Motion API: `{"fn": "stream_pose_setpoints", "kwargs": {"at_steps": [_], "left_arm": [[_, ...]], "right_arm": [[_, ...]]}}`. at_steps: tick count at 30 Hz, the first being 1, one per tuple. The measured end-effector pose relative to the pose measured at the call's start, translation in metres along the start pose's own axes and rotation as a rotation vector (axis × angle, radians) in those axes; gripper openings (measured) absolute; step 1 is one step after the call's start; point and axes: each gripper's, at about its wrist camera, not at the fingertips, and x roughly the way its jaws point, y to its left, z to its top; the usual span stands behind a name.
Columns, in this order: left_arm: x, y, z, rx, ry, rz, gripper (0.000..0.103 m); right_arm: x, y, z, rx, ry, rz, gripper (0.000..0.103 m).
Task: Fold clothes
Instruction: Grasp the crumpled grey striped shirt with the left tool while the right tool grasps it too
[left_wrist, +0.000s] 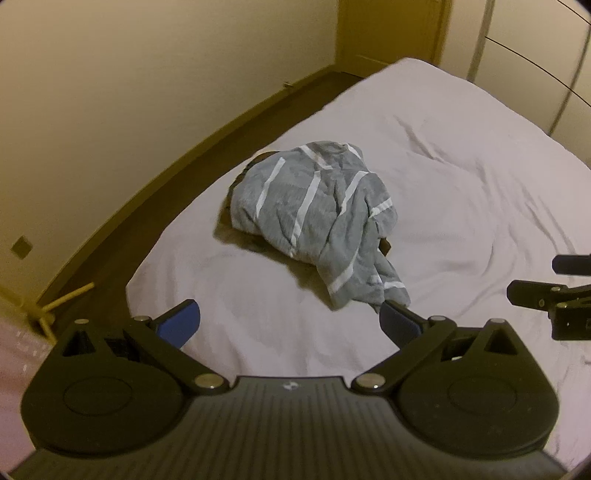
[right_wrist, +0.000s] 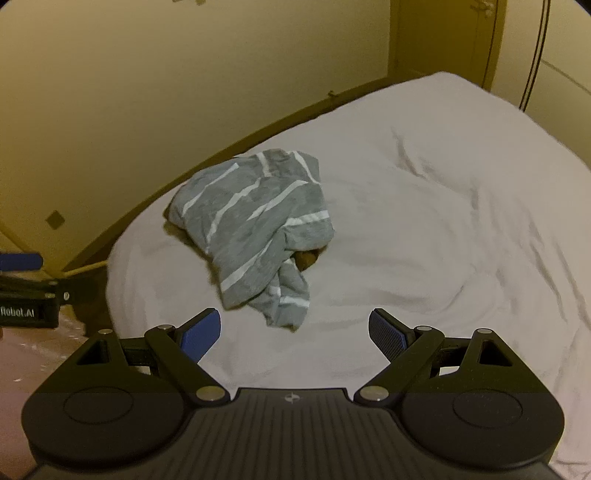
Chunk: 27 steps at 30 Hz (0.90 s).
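Seen through the left wrist camera, the grey garment (left_wrist: 314, 218) with white stripes lies crumpled in a heap on the bed (left_wrist: 461, 206), toward the bed's left edge and near the wall (left_wrist: 147, 74). Its long axis runs from the upper left down to the lower right, where a twisted tail of cloth tapers to a point just beside the right blue finger pad. The stripes run roughly along that same slant. Something dark brown (left_wrist: 385, 245) peeks from under the heap at its right side and along its far left edge; what it is cannot be told. The left gripper (left_wrist: 290, 321) hangs low over the white sheet with its fingers spread wide and nothing between them. At the right edge, part of the right gripper (left_wrist: 554, 291) shows, well apart from the cloth.

From the right wrist camera, the garment (right_wrist: 255, 229) sits ahead and slightly left, bulky at the top left and narrowing to a bunched end at the lower right, near the gap between the fingers. The brown patch (right_wrist: 304, 258) shows beneath its right fold. The right gripper (right_wrist: 294, 332) has its fingers wide apart and empty, above the sheet. The left gripper (right_wrist: 22, 280) appears at the left edge, beside the bed (right_wrist: 443, 221).
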Motion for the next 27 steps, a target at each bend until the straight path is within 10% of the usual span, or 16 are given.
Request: {"fn": "stream_pose_setpoints", "kwargs": {"at_steps": [7, 16, 21, 27], "left_arm": [[0.067, 0.051, 0.022, 0.263, -0.097, -0.075, 0.101], [0.173, 0.051, 0.022, 0.919, -0.157, -0.095, 0.092], [0.222, 0.033, 0.023, 1.161, -0.111, -0.178, 0.061], [0.262, 0.024, 0.021, 1.260, -0.096, -0.181, 0.043]], "right_arm": [[0.063, 0.047, 0.021, -0.129, -0.004, -0.017, 0.087], [0.171, 0.079, 0.032, -0.146, 0.129, 0.034, 0.079], [0.220, 0.085, 0.033, -0.140, 0.170, 0.021, 0.078], [0.243, 0.086, 0.033, -0.145, 0.176, -0.009, 0.038]]}}
